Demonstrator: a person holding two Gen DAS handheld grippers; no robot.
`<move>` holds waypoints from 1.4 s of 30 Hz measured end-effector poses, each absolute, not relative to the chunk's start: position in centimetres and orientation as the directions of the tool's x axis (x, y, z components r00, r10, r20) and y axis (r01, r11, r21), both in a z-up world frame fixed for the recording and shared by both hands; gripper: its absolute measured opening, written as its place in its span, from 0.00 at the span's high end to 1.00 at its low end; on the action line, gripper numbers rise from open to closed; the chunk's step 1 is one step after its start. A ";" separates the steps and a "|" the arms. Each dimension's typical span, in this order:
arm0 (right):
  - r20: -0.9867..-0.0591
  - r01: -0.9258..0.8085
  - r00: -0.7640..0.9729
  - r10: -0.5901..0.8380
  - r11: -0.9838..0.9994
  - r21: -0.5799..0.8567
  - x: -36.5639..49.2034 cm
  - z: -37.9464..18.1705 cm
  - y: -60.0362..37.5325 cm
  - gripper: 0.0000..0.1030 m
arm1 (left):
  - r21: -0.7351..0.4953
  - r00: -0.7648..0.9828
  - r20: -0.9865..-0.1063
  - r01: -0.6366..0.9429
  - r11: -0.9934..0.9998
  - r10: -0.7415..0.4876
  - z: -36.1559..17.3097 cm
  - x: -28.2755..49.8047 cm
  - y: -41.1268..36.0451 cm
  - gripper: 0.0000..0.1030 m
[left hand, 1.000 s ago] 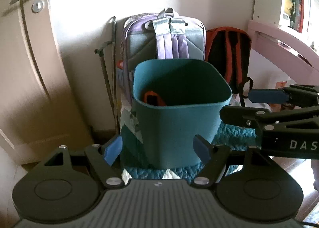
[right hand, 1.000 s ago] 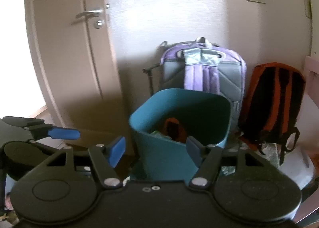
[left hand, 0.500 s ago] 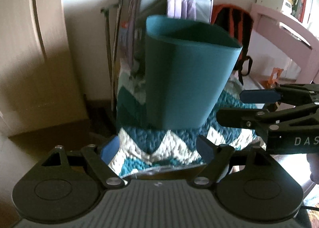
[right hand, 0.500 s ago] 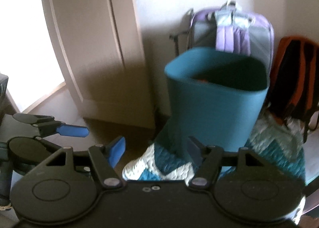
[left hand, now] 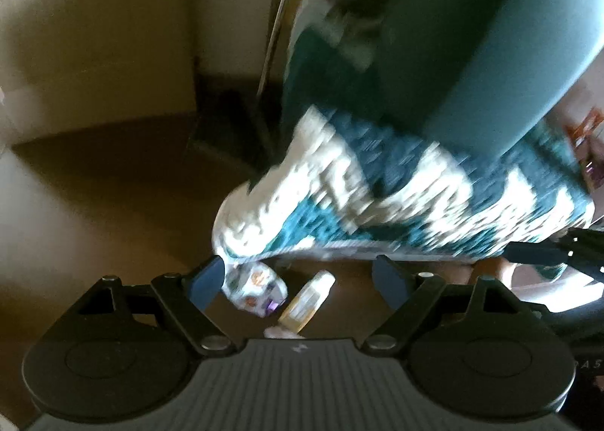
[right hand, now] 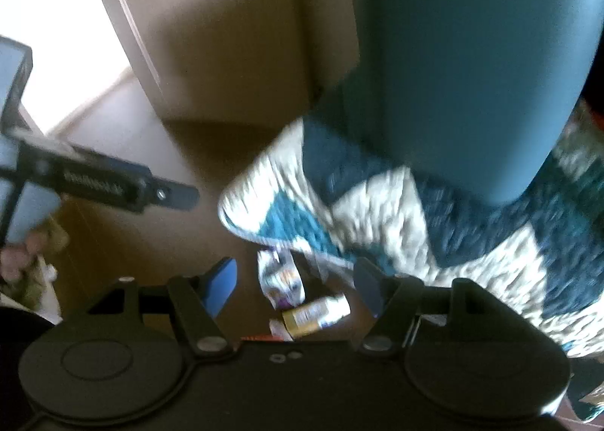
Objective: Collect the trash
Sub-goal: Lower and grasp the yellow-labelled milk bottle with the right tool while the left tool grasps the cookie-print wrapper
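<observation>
A teal trash bin (left hand: 472, 46) stands on a blue and white zigzag rug (left hand: 396, 200); it also shows in the right wrist view (right hand: 472, 65). On the floor by the rug's edge lie a crumpled printed wrapper (left hand: 255, 289) and a small yellow bottle (left hand: 307, 302). The right wrist view shows the same wrapper (right hand: 281, 280) and bottle (right hand: 315, 316). My left gripper (left hand: 300, 282) is open and empty above them. My right gripper (right hand: 294, 282) is open and empty above them too. Both views are blurred.
A wooden door (right hand: 226, 27) and the wall stand behind the bin. Thin metal rods (left hand: 275, 27) lean against the wall. Small litter (left hand: 583, 140) lies at the rug's right side. The left gripper shows in the right wrist view (right hand: 113, 185).
Both grippers have tilted down from the bin's rim towards the floor. The bin has slid up in view, and the wrapper and bottle have come into view.
</observation>
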State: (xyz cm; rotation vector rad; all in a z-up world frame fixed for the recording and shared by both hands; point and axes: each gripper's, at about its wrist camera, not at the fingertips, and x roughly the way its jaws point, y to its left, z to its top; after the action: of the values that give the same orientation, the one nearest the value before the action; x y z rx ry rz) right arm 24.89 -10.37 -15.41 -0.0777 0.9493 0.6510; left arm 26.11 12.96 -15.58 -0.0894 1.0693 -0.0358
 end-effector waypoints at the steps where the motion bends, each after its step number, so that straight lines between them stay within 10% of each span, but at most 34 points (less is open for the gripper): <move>1: -0.785 -0.559 0.395 0.476 0.803 0.206 24.9 -16.8 -10.1 0.34 | -0.088 0.461 -0.885 -0.017 0.996 -0.070 -16.9 26.4 13.4 0.17; 21: -0.939 -0.254 0.147 0.310 0.929 0.267 32.3 -40.5 -5.2 0.34 | -0.069 0.126 -0.991 -0.298 0.952 -0.032 -43.1 34.7 20.6 0.17; 42: -0.968 0.190 0.021 0.249 0.950 0.248 38.2 -53.1 -1.6 0.34 | -0.202 0.103 -0.979 -0.605 0.770 -0.175 -55.4 38.1 23.4 0.17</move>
State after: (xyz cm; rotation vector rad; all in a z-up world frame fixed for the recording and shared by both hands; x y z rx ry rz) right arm 38.15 -1.60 -53.12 0.3494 1.5596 0.0474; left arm 38.10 23.37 -55.40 -0.6730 1.4613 0.3548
